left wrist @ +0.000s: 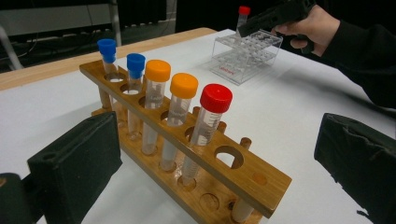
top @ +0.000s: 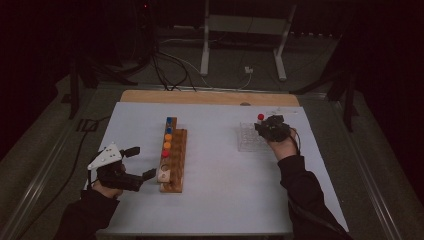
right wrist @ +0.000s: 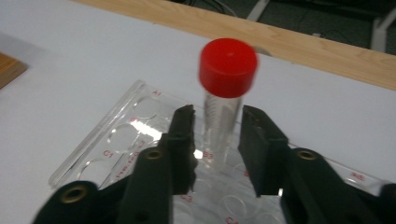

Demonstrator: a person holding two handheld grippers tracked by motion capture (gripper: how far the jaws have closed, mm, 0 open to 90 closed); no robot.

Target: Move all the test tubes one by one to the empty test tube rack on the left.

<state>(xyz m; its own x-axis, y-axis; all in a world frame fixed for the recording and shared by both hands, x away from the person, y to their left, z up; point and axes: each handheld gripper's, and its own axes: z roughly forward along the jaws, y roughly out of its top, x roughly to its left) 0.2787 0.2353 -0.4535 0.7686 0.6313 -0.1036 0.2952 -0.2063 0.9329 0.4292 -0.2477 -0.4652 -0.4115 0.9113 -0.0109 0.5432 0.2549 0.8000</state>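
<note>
One red-capped tube [right wrist: 223,109] (upright in clear rack [right wrist: 100,149]) between right gripper [right wrist: 216,140] fingers.

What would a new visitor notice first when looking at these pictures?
Probably the wooden rack at the table's left-centre, holding tubes with blue, orange and red caps. Next, the red-capped tube standing in the clear rack at the right, between the right gripper jaws.

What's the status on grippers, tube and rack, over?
Right gripper jaws straddle red-capped tube standing in clear rack, small gaps both sides. Left gripper open beside wooden rack. Nothing in the way.
</note>
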